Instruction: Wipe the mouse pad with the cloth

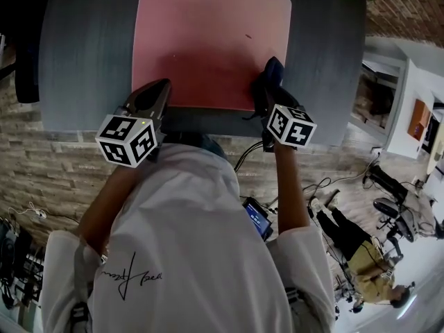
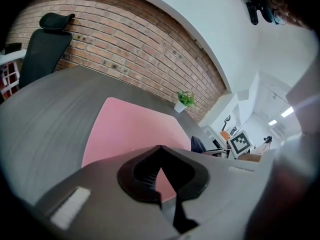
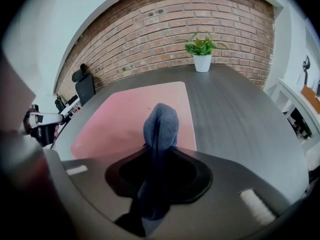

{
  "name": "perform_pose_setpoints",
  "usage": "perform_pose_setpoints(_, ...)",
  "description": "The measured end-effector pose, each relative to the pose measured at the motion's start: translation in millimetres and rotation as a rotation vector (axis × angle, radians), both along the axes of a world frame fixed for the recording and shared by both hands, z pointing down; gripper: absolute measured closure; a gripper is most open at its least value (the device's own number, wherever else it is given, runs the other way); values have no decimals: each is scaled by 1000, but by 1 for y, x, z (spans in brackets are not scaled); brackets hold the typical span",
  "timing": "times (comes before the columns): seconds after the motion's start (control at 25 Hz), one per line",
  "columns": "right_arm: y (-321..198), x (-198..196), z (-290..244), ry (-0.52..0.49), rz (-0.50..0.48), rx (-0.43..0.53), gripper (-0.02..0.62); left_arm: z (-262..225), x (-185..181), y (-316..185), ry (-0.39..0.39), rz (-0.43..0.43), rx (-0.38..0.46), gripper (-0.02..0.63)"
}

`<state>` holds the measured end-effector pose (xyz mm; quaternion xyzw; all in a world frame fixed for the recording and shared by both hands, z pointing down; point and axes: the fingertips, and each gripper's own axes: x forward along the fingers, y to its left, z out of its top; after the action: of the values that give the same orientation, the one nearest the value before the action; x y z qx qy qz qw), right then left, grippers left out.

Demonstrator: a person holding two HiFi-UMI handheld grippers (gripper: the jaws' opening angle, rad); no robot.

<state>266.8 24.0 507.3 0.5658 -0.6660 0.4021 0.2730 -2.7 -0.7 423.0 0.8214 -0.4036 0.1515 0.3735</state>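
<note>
A pink mouse pad (image 1: 208,40) lies on the dark grey table (image 1: 83,54); it also shows in the left gripper view as the pink mouse pad (image 2: 125,129) and in the right gripper view as the pink mouse pad (image 3: 125,119). My right gripper (image 1: 270,75) is shut on a dark blue cloth (image 3: 160,126), which sticks up past the jaws over the pad's near right corner; the cloth (image 1: 272,69) shows there in the head view too. My left gripper (image 1: 161,89) is shut with nothing in it, at the pad's near left corner.
A small potted plant (image 3: 202,48) stands at the table's far edge before a brick wall. A black office chair (image 2: 45,44) is at the far left. White shelving (image 1: 402,109) stands to the right of the table, and cables lie on the floor.
</note>
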Motion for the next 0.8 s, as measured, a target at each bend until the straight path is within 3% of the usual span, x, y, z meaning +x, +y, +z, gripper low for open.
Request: perform_pose_setpoints(0.8,2,-50,15,-53,-10,-48,491,-1,-30,-8,24,-51,4,600)
